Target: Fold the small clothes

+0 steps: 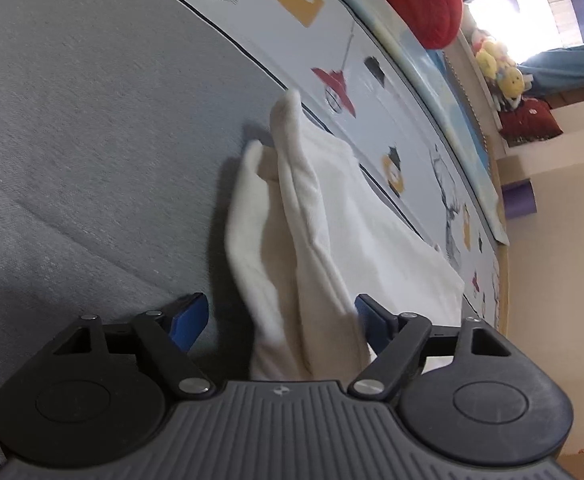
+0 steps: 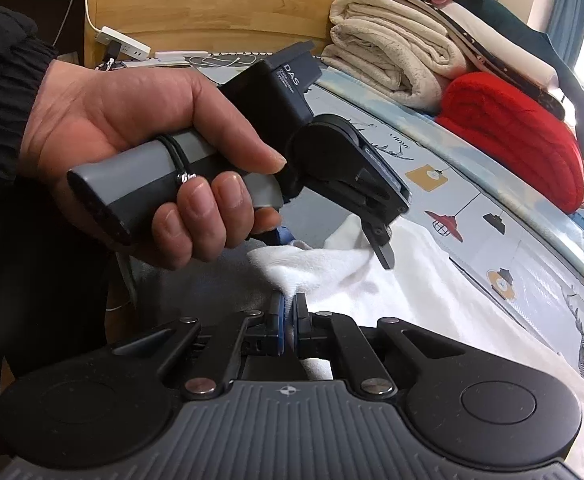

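Pinching white cloth (image 2: 316, 264), right gripper (image 2: 289, 320); left gripper (image 1: 280, 320) seemingly agape.

Right wrist view: a garment (image 2: 432, 300) lies on the bedsheet (image 2: 532, 248); folded blankets (image 2: 396, 56) stacked at one o'clock, power strip (image 2: 122, 42) at eleven o'clock.

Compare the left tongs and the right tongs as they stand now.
The left tongs are spread wide, the white cloth running loose between the blue pads. The right tongs are pressed shut, pinching a bunched edge of that cloth. Both have blue pads on black linkages and are at the same cloth.
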`<state>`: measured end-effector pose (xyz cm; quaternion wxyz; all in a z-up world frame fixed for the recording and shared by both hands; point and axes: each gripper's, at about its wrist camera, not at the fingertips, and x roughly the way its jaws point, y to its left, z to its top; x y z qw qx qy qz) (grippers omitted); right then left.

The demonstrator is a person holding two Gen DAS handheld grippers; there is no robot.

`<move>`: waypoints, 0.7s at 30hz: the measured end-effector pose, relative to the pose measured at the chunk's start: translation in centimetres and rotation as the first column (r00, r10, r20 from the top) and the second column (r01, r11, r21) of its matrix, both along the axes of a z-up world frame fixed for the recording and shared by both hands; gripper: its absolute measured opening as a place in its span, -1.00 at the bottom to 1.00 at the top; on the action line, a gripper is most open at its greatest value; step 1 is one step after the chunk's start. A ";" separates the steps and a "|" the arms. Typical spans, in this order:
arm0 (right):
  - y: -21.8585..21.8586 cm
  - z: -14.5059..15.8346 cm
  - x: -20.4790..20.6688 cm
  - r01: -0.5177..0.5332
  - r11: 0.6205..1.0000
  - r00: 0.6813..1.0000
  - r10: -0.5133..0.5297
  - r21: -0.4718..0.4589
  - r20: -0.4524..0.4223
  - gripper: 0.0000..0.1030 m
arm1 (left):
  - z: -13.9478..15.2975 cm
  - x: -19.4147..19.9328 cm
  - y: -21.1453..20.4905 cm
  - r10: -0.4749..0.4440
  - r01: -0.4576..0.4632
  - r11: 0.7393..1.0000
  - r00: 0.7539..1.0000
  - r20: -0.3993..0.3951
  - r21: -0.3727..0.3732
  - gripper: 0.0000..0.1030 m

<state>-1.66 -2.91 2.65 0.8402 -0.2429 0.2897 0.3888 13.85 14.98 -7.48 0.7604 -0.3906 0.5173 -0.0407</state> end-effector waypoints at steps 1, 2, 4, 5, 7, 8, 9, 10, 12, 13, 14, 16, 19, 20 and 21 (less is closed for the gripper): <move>0.0 0.0 0.0 0.002 1.000 1.000 -0.002 0.003 -0.001 -0.93 | 0.1 0.0 0.3 0.000 0.000 1.000 1.000 -0.002 0.001 0.57; 0.0 0.1 0.1 0.003 1.000 1.000 -0.003 0.005 -0.003 -0.93 | 0.0 0.1 0.3 -0.001 0.001 1.000 1.000 -0.002 -0.002 0.57; 0.0 0.1 0.1 0.000 1.000 1.000 0.000 0.005 -0.003 -0.93 | 0.0 0.0 0.4 -0.009 0.009 1.000 1.000 0.002 -0.011 0.54; 0.0 0.1 0.2 -0.001 1.000 1.000 0.001 0.006 -0.003 -0.93 | 0.1 -0.1 0.5 -0.016 0.016 1.000 1.000 0.006 -0.013 0.47; -0.2 0.1 0.2 -0.002 1.000 1.000 0.002 0.012 -0.006 -0.93 | 0.1 -0.2 0.3 -0.032 0.032 0.999 0.999 0.016 -0.011 0.19; -0.4 0.1 0.2 -0.003 1.000 1.000 0.003 0.015 -0.009 -0.93 | 0.1 0.0 0.1 -0.036 0.036 0.999 0.999 0.022 -0.008 -0.19; -0.5 0.2 0.2 -0.005 1.000 1.000 0.005 0.022 -0.013 -0.93 | 0.2 -0.1 0.1 -0.037 0.037 0.999 0.999 0.030 0.006 -0.68; -0.6 0.3 0.2 -0.006 0.999 1.000 0.007 0.035 -0.019 -0.93 | 0.5 0.0 0.2 -0.033 0.032 0.999 0.999 0.037 0.043 -0.78; -1.0 0.9 0.3 -0.008 0.997 0.999 0.012 0.080 -0.039 -0.99 | 1.2 -0.3 0.7 -0.008 0.004 0.999 0.998 0.058 0.054 -0.82; -1.2 1.3 0.3 -0.015 0.992 0.998 0.022 0.122 -0.056 -1.00 | 1.7 -0.5 1.0 0.000 -0.003 0.999 0.997 0.074 0.047 -0.83; -1.5 1.9 0.2 -0.021 0.985 0.997 0.034 0.171 -0.072 -1.00 | 2.4 -0.5 1.0 -0.001 -0.003 0.999 0.996 0.093 0.052 -0.83; -1.8 2.8 0.1 -0.027 0.972 0.996 0.045 0.233 -0.076 -1.00 | 4.3 -0.8 0.7 -0.014 0.003 0.997 0.989 0.145 0.071 -0.84; -2.7 3.5 0.4 0.006 0.955 0.997 0.018 0.297 -0.076 -1.00 | 6.8 -1.1 0.2 -0.029 0.012 0.996 0.978 0.206 0.083 -0.84; -3.2 3.6 0.6 0.035 0.952 0.997 -0.012 0.305 -0.077 -1.00 | 7.4 -1.0 -0.3 -0.037 0.017 0.995 0.977 0.212 0.099 -0.84; -3.9 3.6 1.1 0.087 0.949 0.995 -0.067 0.304 -0.076 -1.00 | 7.8 -1.0 -0.9 -0.053 0.027 0.992 0.976 0.210 0.126 -0.84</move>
